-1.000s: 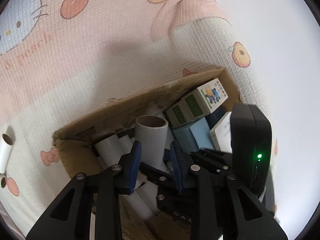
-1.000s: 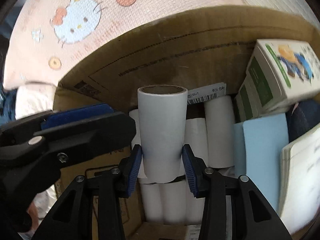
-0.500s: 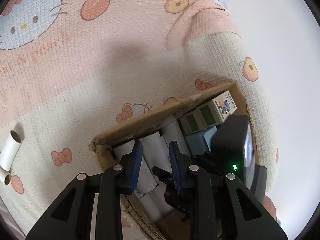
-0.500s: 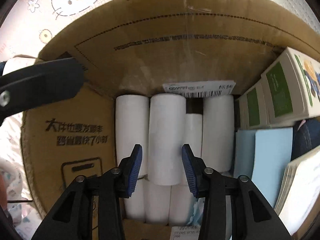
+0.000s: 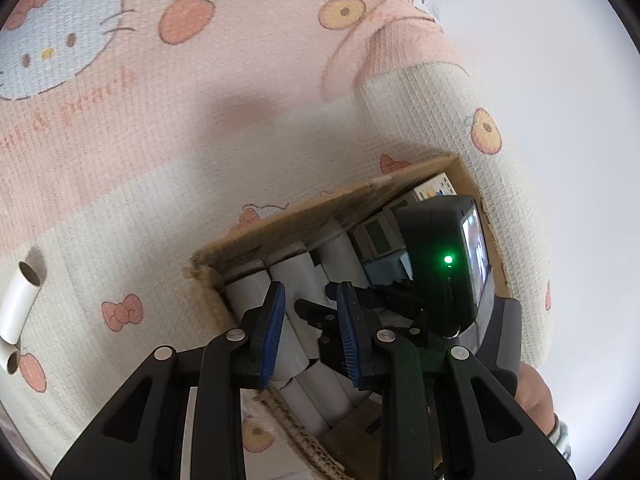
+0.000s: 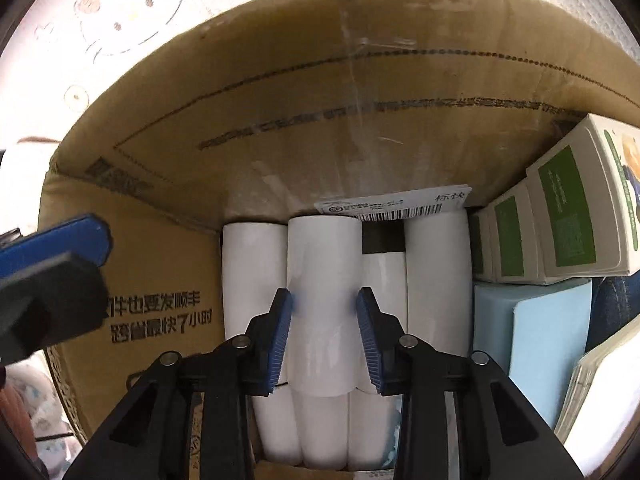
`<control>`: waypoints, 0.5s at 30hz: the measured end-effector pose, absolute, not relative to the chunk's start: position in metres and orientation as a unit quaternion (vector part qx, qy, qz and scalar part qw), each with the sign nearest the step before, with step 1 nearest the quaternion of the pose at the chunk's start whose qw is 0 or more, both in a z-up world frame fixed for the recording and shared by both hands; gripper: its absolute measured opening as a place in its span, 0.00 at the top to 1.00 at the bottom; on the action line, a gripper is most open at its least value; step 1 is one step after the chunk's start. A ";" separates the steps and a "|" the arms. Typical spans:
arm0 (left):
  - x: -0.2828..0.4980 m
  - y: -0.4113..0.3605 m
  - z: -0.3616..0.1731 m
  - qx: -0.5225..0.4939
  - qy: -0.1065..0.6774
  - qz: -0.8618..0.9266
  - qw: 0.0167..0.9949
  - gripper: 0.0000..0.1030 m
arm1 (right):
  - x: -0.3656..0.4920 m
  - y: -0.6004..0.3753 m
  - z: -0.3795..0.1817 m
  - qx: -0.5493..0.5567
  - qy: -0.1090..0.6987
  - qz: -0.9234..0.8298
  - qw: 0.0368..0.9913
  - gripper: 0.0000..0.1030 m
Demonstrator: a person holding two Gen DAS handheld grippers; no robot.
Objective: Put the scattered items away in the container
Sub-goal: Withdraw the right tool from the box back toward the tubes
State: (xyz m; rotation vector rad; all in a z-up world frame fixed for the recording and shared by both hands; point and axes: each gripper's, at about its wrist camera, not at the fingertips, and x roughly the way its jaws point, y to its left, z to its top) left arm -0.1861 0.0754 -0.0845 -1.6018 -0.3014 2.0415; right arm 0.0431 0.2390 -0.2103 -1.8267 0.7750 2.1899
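Observation:
A brown cardboard box (image 6: 320,100) holds several white paper tubes lying side by side. The top tube (image 6: 324,264) lies on that row, just beyond my right gripper (image 6: 324,296). Its jaws are closing and the blue pads overlap the tube's edges from above without squeezing it. My left gripper (image 5: 312,292) hovers over the box's near-left corner (image 5: 204,272), jaws a narrow gap apart with nothing between them. One of its fingers (image 6: 52,280) shows at the left of the right wrist view. Two loose white tubes (image 5: 20,304) lie on the mat at the far left.
The box sits on a pink and cream cartoon-print mat (image 5: 200,120). Inside it, right of the tubes, stand green-and-white cartons (image 6: 560,220), a light blue block (image 6: 540,320) and a booklet (image 6: 600,380). The right gripper's camera housing (image 5: 440,248) fills the box's right half.
The right gripper lowered the upright tube flat onto the row in the box, let it go, and its jaws narrowed. The left gripper drew back from the box, which looks smaller now.

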 end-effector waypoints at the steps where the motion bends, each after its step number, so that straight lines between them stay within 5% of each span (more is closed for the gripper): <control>1: -0.185 0.074 -0.083 -0.588 -0.114 0.756 0.264 0.72 | 0.045 0.237 -0.209 -0.615 0.257 0.740 0.094 0.70; 10: -0.160 0.075 -0.064 -0.544 -0.071 0.792 0.267 0.72 | 0.077 0.212 -0.144 -0.563 0.228 0.785 0.123 0.70; 15: -0.132 0.072 -0.045 -0.498 -0.059 0.822 0.271 0.62 | 0.101 0.191 -0.115 -0.545 0.235 0.793 0.140 0.70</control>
